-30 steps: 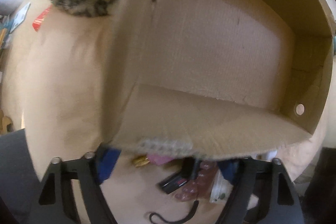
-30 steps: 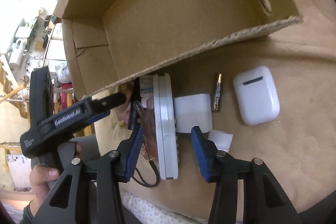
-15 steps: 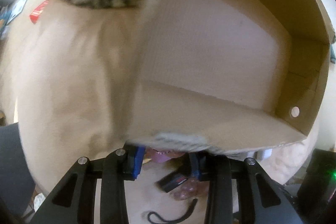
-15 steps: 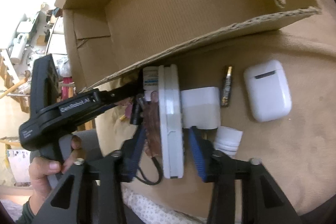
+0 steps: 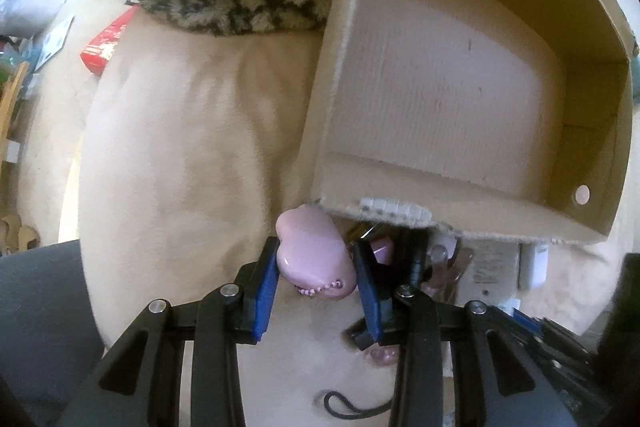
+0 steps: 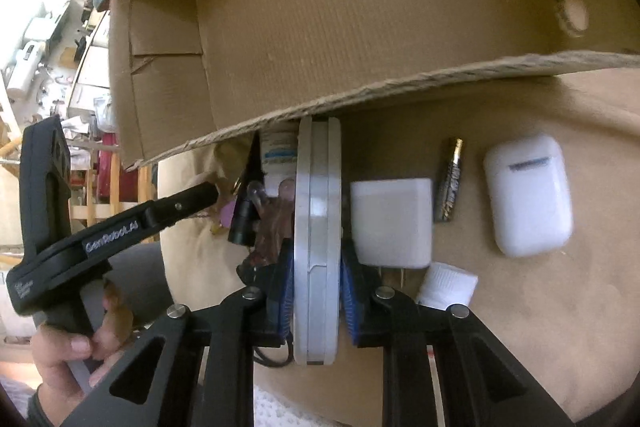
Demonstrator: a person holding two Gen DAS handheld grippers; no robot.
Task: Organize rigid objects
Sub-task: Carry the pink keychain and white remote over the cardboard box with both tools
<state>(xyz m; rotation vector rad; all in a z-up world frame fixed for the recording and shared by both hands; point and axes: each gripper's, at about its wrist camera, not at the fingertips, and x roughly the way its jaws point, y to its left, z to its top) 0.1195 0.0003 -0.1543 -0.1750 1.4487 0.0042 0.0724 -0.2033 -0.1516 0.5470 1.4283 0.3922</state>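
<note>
Beige blanket — left gripper vertical, clamping pink heart.

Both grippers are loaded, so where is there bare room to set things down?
The cardboard box floor is bare. So is the beige cover left of the box. In front of the box it is crowded: charger, battery, earbud case.

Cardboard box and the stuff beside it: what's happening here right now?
A person is working two handheld grippers over small items lying on a beige cushion beside the cardboard box, which shows nothing inside. The left gripper holds a pink heart-shaped case between its pads. The right gripper is closing on a flat white case standing on edge. A white charger block, battery and earbud case lie on the cushion.
</note>
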